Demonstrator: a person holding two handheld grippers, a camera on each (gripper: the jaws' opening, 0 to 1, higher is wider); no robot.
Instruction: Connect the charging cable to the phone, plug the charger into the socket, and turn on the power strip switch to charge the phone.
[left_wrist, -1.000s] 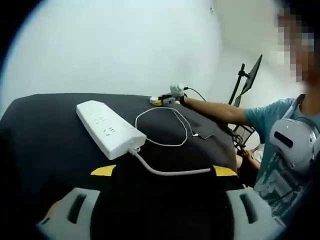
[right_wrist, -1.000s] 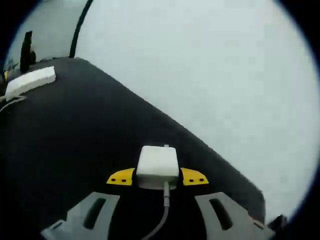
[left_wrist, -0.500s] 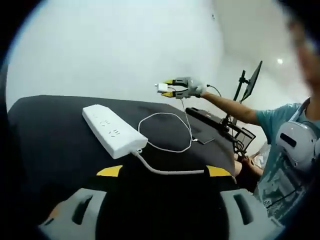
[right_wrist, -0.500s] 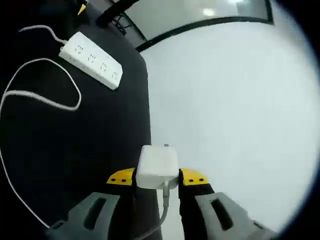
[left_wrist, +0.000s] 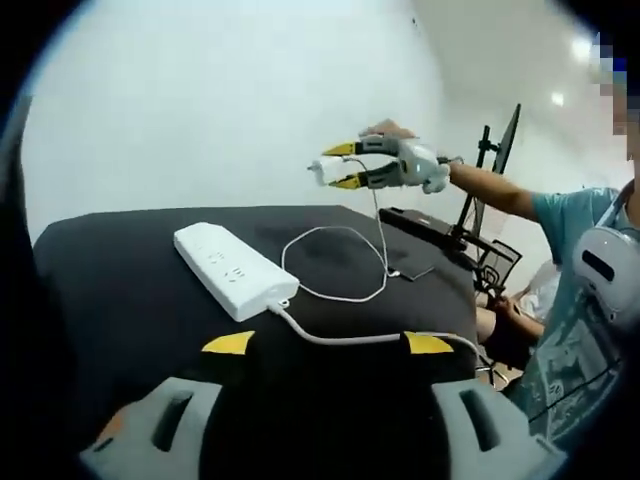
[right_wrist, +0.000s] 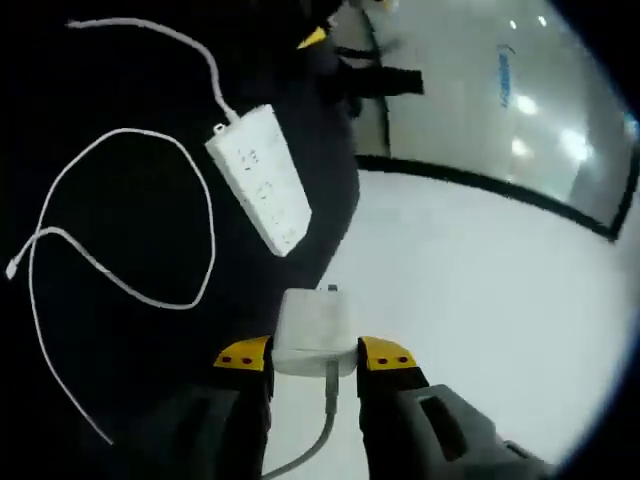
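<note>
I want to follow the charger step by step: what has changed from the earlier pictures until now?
The right tongs, shut on the white charger, lifted it from the black table up into the air and swung toward the power strip; the white cable now hangs from it. The power strip and the cable's loop stayed on the table. The left tongs stayed open and empty.

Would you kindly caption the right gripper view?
Right gripper holds the charger above the power strip.
</note>
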